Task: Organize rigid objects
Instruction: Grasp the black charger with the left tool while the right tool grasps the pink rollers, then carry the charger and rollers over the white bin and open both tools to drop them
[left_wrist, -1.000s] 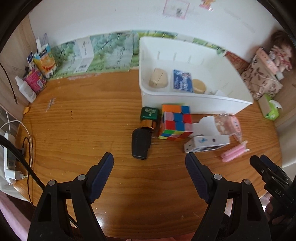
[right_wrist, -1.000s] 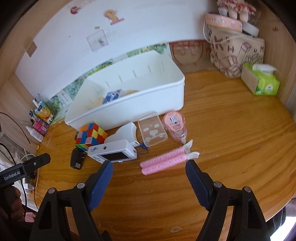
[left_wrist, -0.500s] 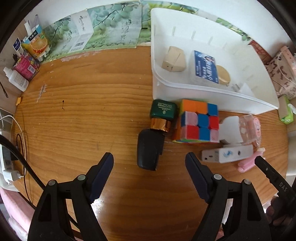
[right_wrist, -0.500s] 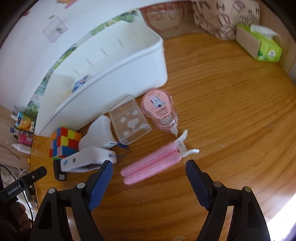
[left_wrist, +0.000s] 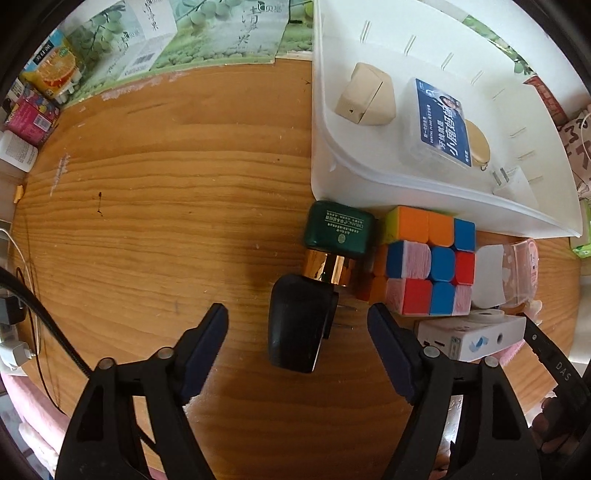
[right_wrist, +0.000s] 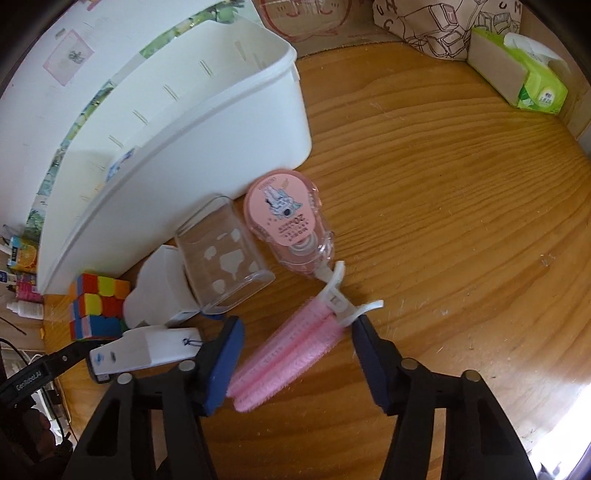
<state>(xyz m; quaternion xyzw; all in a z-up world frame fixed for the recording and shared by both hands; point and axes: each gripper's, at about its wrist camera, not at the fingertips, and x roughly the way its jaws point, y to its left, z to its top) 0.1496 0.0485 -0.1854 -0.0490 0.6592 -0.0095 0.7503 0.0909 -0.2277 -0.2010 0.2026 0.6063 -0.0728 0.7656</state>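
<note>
My left gripper (left_wrist: 297, 325) is open, its fingers on either side of a dark green bottle with a gold collar and black cap (left_wrist: 303, 332) lying on the wooden table. A Rubik's cube (left_wrist: 424, 266) lies just right of the bottle. A white bin (left_wrist: 325, 155) behind holds a beige box, a blue-labelled case and a plug. My right gripper (right_wrist: 295, 347) is open over a pair of pink hair rollers (right_wrist: 291, 350); the rollers lie between its fingers. A pink tape dispenser (right_wrist: 288, 225) and a clear case (right_wrist: 221, 254) lie beyond.
A white boxy device (left_wrist: 476, 338) lies right of the bottle and also shows in the right wrist view (right_wrist: 144, 350). Cartons and small bottles (left_wrist: 40, 92) stand at the far left. A green tissue pack (right_wrist: 524, 81) and a patterned bag sit far right. Cables hang at the left table edge.
Both grippers have moved forward and down. The left now brackets the bottle's cap; the right now brackets the pink rollers. Nothing has been grasped.
</note>
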